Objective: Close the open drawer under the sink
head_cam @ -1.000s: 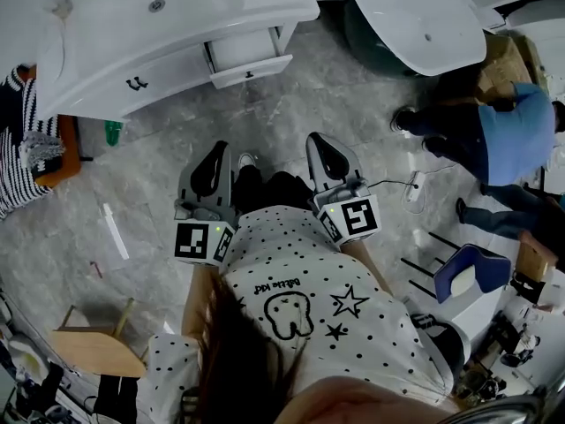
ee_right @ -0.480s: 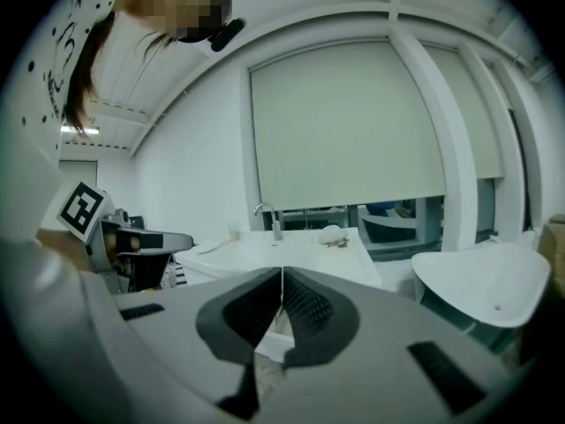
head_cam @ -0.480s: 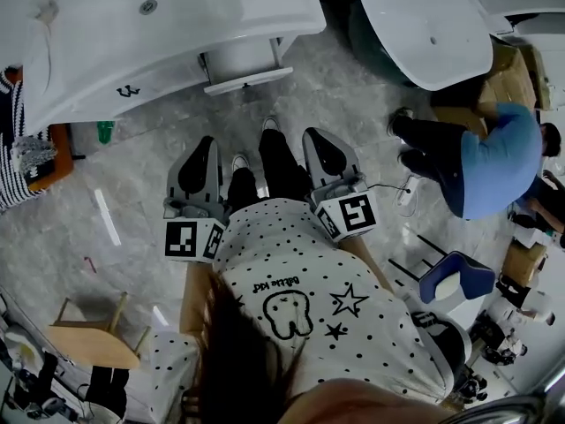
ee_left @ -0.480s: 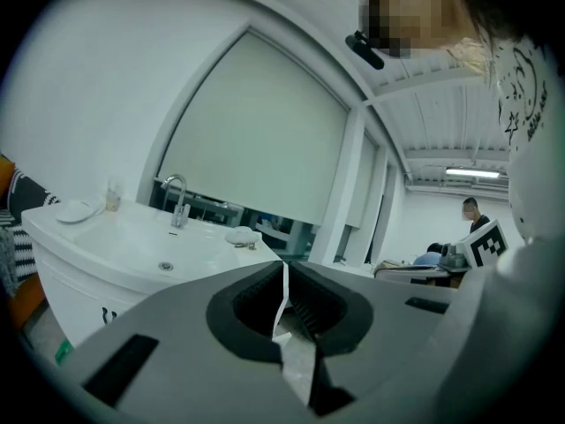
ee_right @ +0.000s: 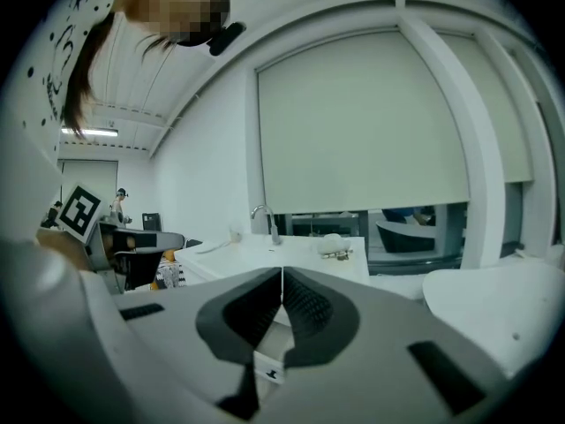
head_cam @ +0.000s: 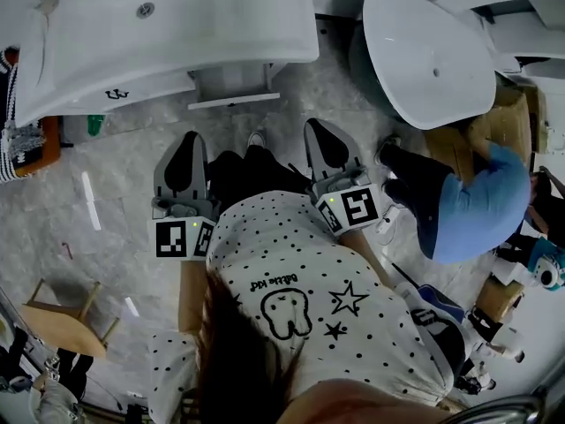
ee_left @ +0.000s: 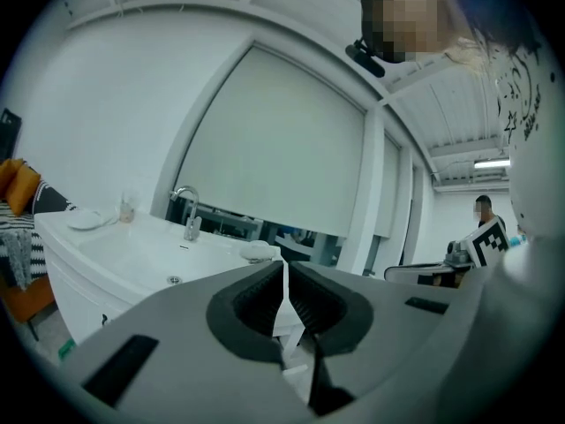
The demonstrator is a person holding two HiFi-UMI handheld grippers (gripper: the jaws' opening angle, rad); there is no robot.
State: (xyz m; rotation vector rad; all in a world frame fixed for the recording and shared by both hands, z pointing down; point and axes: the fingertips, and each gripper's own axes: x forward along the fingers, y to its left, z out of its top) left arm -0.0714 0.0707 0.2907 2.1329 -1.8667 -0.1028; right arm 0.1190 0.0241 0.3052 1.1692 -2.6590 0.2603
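Note:
The white sink vanity [head_cam: 177,25] fills the top left of the head view. Its small white drawer [head_cam: 234,91] stands pulled out below the counter's right end. My left gripper [head_cam: 185,141] and right gripper [head_cam: 318,131] point at the vanity, one on each side of the drawer and short of it. Both are shut with nothing between the pads. In the left gripper view the left gripper [ee_left: 284,268] faces the basin [ee_left: 150,254] and its faucet [ee_left: 187,212]. In the right gripper view the right gripper [ee_right: 282,276] hides most of the drawer front [ee_right: 269,371], whose small dark handle shows below the jaws.
A large round white basin [head_cam: 433,51] stands at the top right. A person in a blue top [head_cam: 481,206] crouches beside it. A wooden stool [head_cam: 62,321] stands at the lower left, and a striped cloth [head_cam: 18,140] and a green bottle [head_cam: 93,124] are left of the vanity.
Both grippers have moved forward toward the vanity, and the drawer now lies closer ahead of them. Their jaws have stayed shut. The person in blue has shifted lower in the view.

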